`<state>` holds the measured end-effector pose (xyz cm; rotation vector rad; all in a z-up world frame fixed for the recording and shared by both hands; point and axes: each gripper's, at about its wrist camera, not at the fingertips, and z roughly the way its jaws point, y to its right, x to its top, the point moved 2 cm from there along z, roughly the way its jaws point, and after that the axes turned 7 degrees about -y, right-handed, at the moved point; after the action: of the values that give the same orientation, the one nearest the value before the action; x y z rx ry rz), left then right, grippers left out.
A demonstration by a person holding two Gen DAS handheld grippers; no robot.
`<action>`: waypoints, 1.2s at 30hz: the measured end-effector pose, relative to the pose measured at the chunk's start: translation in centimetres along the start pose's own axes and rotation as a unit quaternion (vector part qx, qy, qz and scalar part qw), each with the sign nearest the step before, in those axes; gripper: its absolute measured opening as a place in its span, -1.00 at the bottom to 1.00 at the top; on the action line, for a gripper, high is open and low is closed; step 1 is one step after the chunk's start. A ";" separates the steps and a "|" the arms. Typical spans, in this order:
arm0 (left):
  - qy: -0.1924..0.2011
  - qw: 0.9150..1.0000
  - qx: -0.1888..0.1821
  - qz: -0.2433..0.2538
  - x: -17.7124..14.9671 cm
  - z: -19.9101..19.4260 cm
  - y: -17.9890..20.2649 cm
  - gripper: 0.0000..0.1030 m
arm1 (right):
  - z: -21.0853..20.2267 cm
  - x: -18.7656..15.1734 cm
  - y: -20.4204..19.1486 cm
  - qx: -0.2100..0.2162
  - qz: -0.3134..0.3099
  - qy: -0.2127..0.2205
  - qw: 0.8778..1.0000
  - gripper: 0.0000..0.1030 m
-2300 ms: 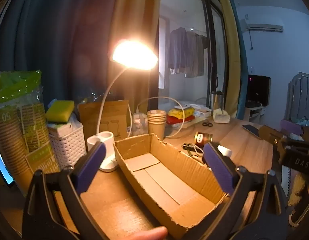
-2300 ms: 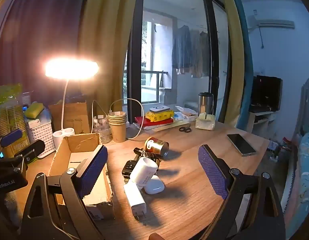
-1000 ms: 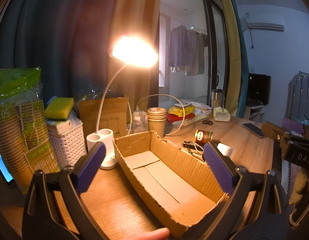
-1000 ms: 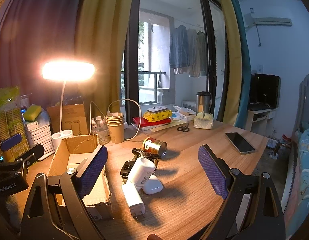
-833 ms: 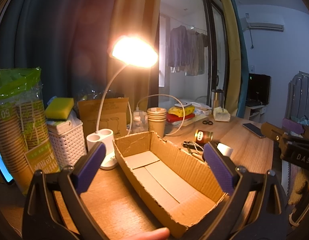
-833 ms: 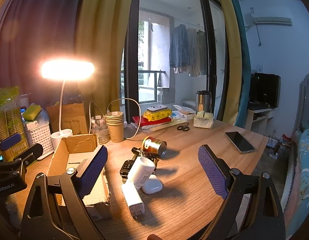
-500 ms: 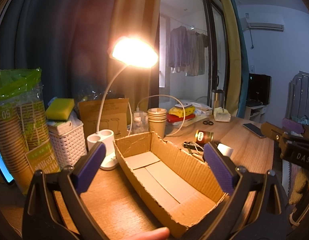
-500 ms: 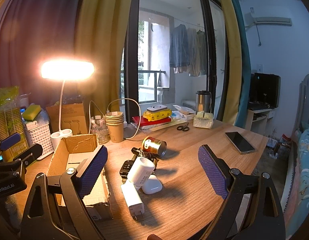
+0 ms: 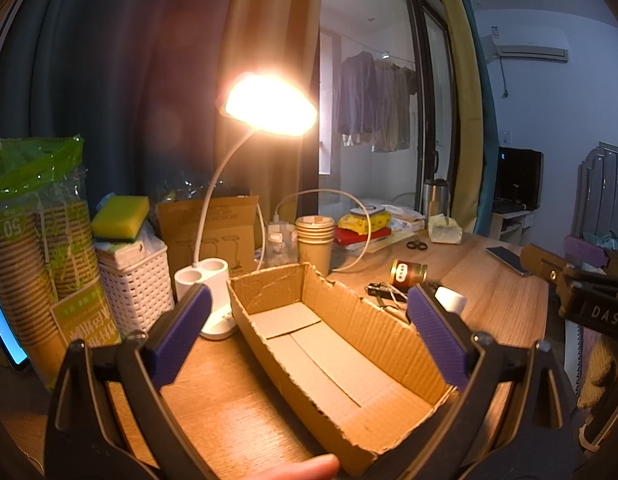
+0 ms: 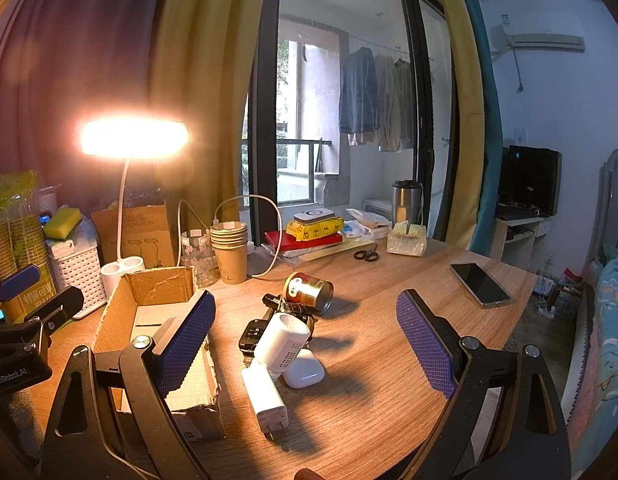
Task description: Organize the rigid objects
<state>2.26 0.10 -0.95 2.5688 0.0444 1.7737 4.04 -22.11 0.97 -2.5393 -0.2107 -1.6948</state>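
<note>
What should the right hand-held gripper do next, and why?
Probably ease the right hand-held gripper down and forward onto the white charger plug, the nearest piece of the pile. Its jaws stand wide open and hold nothing, the cardboard box beside the pile has nothing in it, and the left hand-held gripper hovers open over that box.

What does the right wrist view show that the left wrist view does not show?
Only the right wrist view shows the white plug charger and the white earbud case, between the open right tongs. Only the left wrist view shows the whole bare floor of the cardboard box, between the open left tongs. Both show the lying can, the lit lamp and the phone.
</note>
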 end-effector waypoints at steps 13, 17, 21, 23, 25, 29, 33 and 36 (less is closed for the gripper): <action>-0.001 1.000 0.000 0.000 0.1 0.0 -0.2 0.93 | 0.1 0.0 0.0 -0.001 0.000 -0.001 1.000 0.83; 0.000 1.000 0.000 -0.001 0.0 0.0 -0.2 0.93 | 0.1 0.1 0.0 -0.001 0.000 -0.002 1.000 0.83; 0.000 1.000 0.000 -0.001 0.0 0.0 -0.2 0.93 | 0.1 0.0 0.1 -0.001 0.001 -0.002 1.000 0.83; -0.002 1.000 0.000 -0.002 0.0 0.1 -0.3 0.93 | 0.1 0.0 0.0 -0.001 0.001 -0.001 1.000 0.83; -0.003 1.000 0.001 -0.001 0.0 0.1 -0.3 0.93 | 0.1 0.0 0.1 -0.001 0.001 -0.003 1.000 0.83; -0.005 1.000 0.005 0.004 -0.1 0.3 0.1 0.93 | 0.1 0.0 0.5 -0.002 0.007 -0.003 1.000 0.83; -0.009 1.000 0.007 0.008 -0.3 0.5 0.2 0.93 | 0.1 0.0 0.5 -0.004 0.010 -0.002 1.000 0.83; -0.010 1.000 0.009 0.005 -0.3 0.6 0.1 0.93 | 0.1 0.0 0.4 -0.005 0.009 -0.002 1.000 0.83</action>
<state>2.75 -0.02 -1.40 2.6019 0.0477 1.7597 4.19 -22.45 0.96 -2.5439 -0.1791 -1.6888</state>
